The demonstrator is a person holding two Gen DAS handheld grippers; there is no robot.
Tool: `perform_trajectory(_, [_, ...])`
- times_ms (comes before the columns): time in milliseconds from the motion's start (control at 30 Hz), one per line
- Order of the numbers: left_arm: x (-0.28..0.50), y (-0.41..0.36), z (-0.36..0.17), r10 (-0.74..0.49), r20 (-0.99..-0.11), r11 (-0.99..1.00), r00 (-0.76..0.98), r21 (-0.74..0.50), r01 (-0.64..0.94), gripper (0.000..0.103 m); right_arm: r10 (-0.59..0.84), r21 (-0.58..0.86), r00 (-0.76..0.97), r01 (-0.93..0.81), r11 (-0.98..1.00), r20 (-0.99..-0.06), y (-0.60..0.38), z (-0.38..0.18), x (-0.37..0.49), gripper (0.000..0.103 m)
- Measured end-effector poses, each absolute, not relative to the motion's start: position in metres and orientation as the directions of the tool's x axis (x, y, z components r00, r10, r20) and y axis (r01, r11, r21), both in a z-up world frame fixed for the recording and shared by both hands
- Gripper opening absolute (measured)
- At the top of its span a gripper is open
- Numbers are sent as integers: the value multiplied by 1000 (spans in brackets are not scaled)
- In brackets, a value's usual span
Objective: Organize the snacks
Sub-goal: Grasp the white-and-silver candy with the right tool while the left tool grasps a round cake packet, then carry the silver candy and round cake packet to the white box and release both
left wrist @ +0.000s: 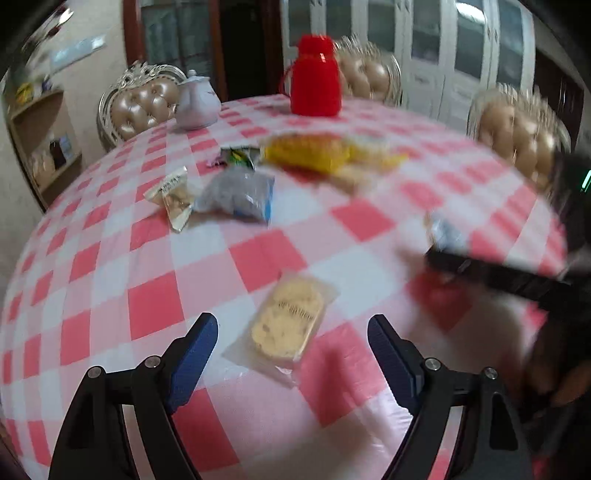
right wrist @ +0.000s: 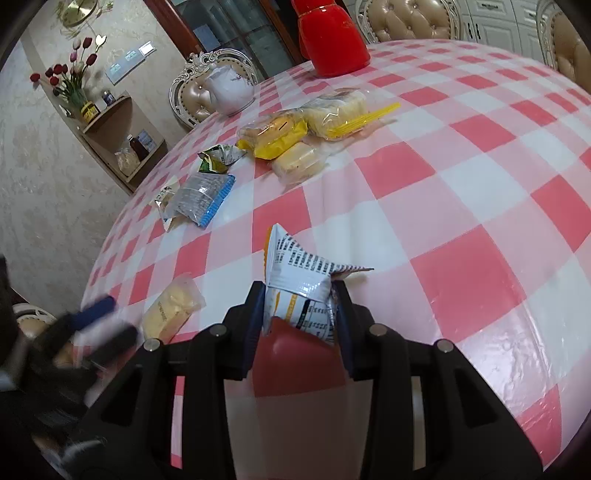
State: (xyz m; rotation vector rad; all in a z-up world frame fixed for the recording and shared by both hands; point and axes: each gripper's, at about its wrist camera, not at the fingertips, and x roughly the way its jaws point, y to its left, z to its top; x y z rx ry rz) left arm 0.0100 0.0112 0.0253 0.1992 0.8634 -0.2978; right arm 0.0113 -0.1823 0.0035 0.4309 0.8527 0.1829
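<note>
My left gripper [left wrist: 291,328] is open, its blue fingers on either side of a clear-wrapped yellow cake [left wrist: 286,323] lying on the checked tablecloth [left wrist: 155,306]. The same cake shows in the right wrist view [right wrist: 168,312], with the blurred left gripper [right wrist: 92,317] beside it. My right gripper [right wrist: 299,299] is shut on a white printed snack packet [right wrist: 299,280], held just above the table. It appears blurred at the right of the left wrist view [left wrist: 443,240]. A yellow snack pile [right wrist: 295,129] and a grey-blue packet [right wrist: 203,197] lie farther back.
A red jug [right wrist: 330,35] and a white teapot [right wrist: 229,90] stand at the table's far edge. A green packet [right wrist: 218,158] and a small beige packet [right wrist: 166,201] lie at left. Padded chairs [left wrist: 136,107] ring the table. A corner shelf [right wrist: 118,136] stands at left.
</note>
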Motion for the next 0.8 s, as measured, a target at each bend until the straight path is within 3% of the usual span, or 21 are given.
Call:
perform_trajectory(67, [17, 10, 15, -186, -788, 936, 587, 39, 349, 82, 331, 446, 647, 16, 895, -687, -184, 3, 9, 40])
perform_trajectory(133, [22, 10, 7, -201, -805, 931, 558, 20, 364, 69, 332, 449, 647, 18, 893, -686, -186, 3, 8, 40])
perform_trajectory(200, [21, 12, 6, -242, -796, 926, 554, -19, 376, 45, 333, 452, 647, 22, 892, -686, -187, 3, 9, 40])
perform_trajectory(233, [18, 12, 7, -235, -794, 927, 561, -9, 374, 40, 331, 452, 647, 23, 892, -687, -188, 2, 10, 40])
perform_trajectory(400, [10, 11, 8, -233, -779, 939, 581, -26, 342, 38, 346, 454, 638, 6, 891, -688, -184, 2, 11, 40])
perform_trajectory(800, [-19, 26, 30, -140, -683, 990, 717, -99, 99, 38, 333, 416, 653, -30, 909, -680, -177, 6, 6, 40])
